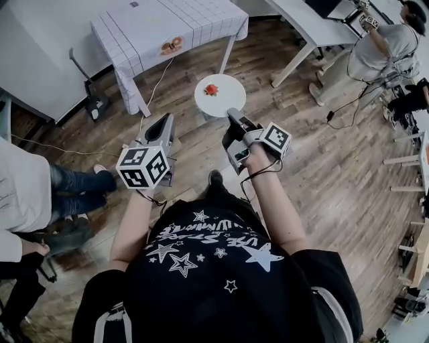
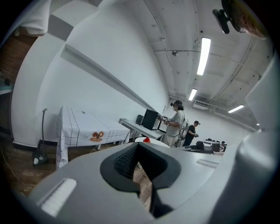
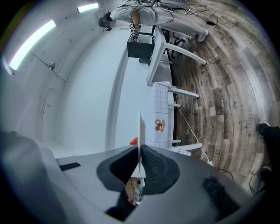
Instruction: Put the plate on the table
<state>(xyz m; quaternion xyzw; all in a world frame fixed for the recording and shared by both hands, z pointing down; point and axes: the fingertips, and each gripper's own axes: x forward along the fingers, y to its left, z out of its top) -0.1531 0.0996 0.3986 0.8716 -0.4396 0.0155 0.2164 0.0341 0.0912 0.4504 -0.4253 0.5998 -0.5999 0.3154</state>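
A round white plate (image 1: 224, 99) with a small red item (image 1: 212, 89) on it is held out over the wood floor. My right gripper (image 1: 232, 115) is shut on its near rim. In the right gripper view the plate (image 3: 140, 131) shows edge-on between the jaws, the red item (image 3: 133, 141) beside it. Ahead stands the table (image 1: 144, 20) with a white checked cloth, and a small dish of brown food (image 1: 171, 45) sits near its front edge. My left gripper (image 1: 163, 122) hovers left of the plate, shut and holding nothing. The left gripper view shows the table (image 2: 81, 124) and the plate (image 2: 154, 141).
A person in grey (image 1: 382, 47) stands by white desks (image 1: 315, 23) at the back right. Another person's legs (image 1: 74, 184) are at the left. A cable (image 1: 157, 84) runs across the floor from the table. A black stand (image 1: 94, 104) leans by the wall.
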